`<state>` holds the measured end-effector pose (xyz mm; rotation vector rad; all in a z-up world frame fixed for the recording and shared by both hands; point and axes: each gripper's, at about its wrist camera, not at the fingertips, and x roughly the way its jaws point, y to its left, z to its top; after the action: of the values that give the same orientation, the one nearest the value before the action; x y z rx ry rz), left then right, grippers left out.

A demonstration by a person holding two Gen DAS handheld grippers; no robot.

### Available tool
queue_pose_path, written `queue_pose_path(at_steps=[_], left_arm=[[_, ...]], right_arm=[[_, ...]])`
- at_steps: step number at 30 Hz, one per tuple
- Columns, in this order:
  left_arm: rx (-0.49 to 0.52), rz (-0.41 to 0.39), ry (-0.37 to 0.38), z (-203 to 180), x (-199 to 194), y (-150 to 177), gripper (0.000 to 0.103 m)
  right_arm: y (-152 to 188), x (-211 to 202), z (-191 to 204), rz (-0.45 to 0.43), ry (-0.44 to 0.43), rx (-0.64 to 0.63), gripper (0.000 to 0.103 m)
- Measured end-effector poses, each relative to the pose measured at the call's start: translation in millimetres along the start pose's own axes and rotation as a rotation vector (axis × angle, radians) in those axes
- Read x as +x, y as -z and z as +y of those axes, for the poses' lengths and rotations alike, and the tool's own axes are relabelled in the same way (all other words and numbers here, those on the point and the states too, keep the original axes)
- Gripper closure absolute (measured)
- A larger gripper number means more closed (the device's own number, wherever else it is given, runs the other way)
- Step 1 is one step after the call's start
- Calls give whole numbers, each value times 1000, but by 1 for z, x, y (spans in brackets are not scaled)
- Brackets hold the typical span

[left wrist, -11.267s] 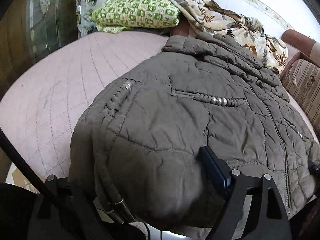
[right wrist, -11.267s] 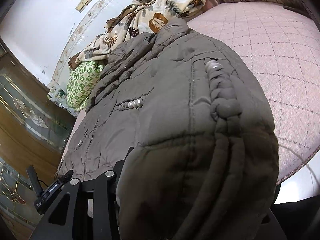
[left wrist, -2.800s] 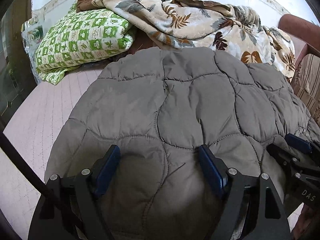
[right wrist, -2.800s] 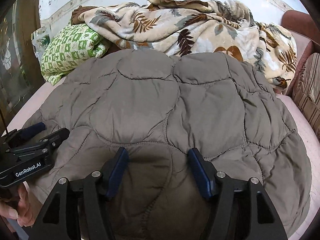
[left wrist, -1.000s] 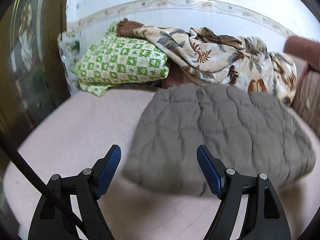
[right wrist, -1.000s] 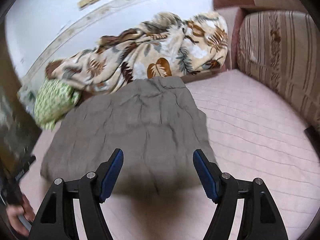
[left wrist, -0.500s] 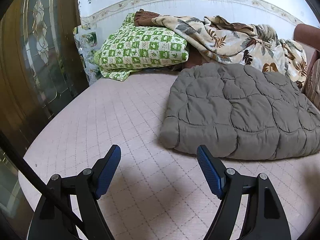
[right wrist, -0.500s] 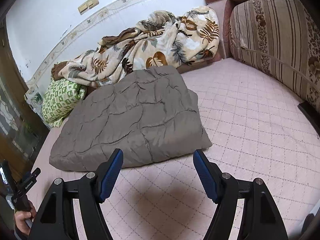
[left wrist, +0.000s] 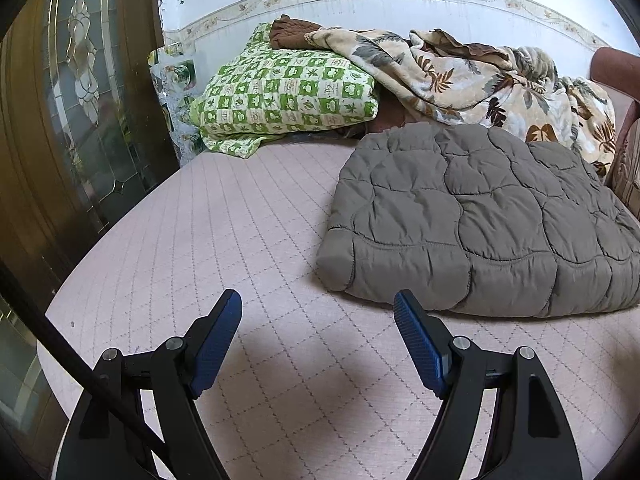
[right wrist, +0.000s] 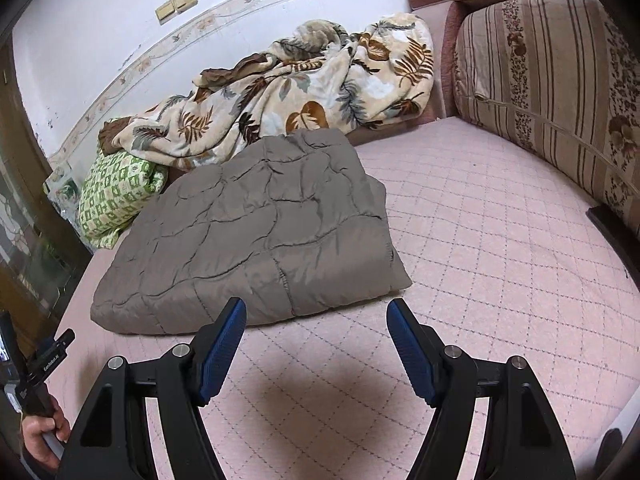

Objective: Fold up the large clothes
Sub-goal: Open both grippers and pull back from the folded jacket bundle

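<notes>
Left gripper: jaws spread wide, nothing between them, above bare pink quilted mattress near its front edge. Right gripper: likewise agape and empty, just short of the jacket. Grey quilted jacket: folded, flat, mid-mattress toward the back edge; open mattress on both sides and in front. Leaf-print blanket and green checked pillow: along back edge, behind jacket. Striped cushion: right edge.
</notes>
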<state>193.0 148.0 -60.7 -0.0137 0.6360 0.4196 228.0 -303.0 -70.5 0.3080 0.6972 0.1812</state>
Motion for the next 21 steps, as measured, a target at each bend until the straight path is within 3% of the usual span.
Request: queue_pose_path(at_steps=[14, 21], left_arm=[[-25, 30, 27, -4, 7, 0, 25], [39, 31, 3, -19, 23, -6, 25]], right_arm=[[1, 10, 13, 10, 13, -49, 25], [-5, 42, 38, 0, 92, -174, 25]])
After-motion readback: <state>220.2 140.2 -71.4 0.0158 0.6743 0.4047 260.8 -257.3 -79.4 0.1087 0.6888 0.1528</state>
